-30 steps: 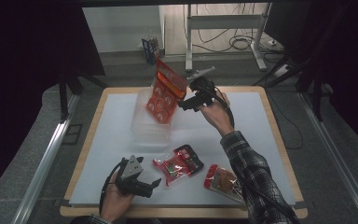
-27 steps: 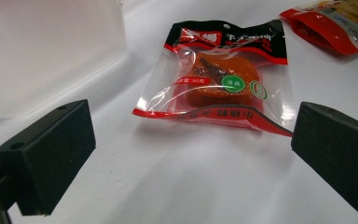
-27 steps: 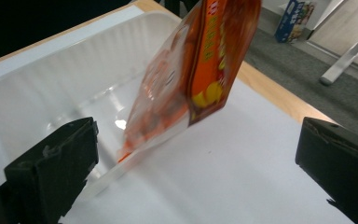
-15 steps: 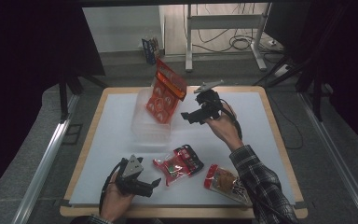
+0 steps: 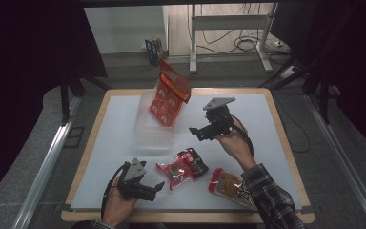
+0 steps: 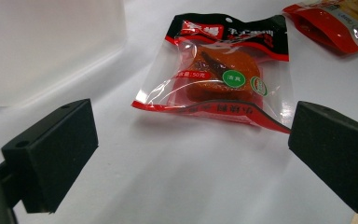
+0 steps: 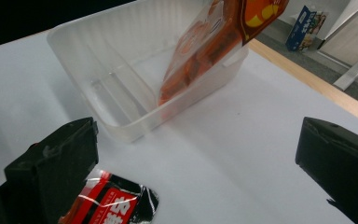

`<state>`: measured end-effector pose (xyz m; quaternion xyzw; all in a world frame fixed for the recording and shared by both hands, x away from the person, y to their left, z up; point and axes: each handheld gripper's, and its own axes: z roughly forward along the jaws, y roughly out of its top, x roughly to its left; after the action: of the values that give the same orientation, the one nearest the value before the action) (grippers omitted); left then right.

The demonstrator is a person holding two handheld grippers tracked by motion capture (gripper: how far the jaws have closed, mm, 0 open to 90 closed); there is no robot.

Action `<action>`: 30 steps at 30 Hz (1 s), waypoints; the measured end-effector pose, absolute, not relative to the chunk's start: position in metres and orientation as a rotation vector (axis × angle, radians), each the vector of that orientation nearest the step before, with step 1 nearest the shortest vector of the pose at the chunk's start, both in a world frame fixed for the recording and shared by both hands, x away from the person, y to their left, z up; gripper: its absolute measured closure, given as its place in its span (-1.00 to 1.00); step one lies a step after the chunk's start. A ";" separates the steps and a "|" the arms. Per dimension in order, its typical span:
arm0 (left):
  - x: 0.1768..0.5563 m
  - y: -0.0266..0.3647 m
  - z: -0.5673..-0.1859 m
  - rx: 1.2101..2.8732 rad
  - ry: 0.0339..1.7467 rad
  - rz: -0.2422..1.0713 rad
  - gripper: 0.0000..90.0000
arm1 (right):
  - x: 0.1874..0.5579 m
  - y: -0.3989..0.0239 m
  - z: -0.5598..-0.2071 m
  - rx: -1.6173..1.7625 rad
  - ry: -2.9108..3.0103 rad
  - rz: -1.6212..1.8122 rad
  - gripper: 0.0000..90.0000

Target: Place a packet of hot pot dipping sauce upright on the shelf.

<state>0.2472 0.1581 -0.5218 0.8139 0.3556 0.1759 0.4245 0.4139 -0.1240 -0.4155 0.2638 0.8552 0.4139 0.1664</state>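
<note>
A clear plastic tub (image 5: 155, 129) (image 7: 121, 98) stands on the white table mat. An orange snack bag (image 5: 168, 98) (image 7: 205, 51) leans upright inside it against its far wall. A red and black snack packet (image 5: 182, 167) (image 6: 223, 70) lies flat near the front middle. Another red packet (image 5: 226, 185) (image 6: 335, 21) lies to its right, by the sleeve. My left gripper (image 5: 155, 188) (image 6: 191, 154) rests low at the front left, open, facing the red and black packet. My right gripper (image 5: 196, 132) (image 7: 196, 168) hovers open to the right of the tub with nothing between its jaws.
The mat (image 5: 248, 109) sits on a wooden tabletop (image 5: 286, 143) with floor all around. A metal stand and cables (image 5: 238, 28) are beyond the far edge. A small blue box (image 5: 152, 47) (image 7: 307, 21) stands on the floor behind the table.
My right gripper has drawn back from the orange bag toward the front and right, leaving the bag leaning in the tub. The left gripper has stayed put.
</note>
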 end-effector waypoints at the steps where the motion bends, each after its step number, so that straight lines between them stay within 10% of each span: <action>1: 0.247 0.158 -0.522 2.033 0.889 0.437 -0.96 | 0.412 -0.125 -0.416 0.755 2.432 1.183 -1.00; 30: 0.245 0.159 -0.517 2.054 0.897 0.400 -0.75 | 0.365 -0.174 -0.464 0.874 2.451 1.162 -1.00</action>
<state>0.2451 0.1592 -0.5174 0.8190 0.3579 0.1596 0.4192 0.3654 -0.1736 -0.4636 0.3035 0.8508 0.4035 0.1453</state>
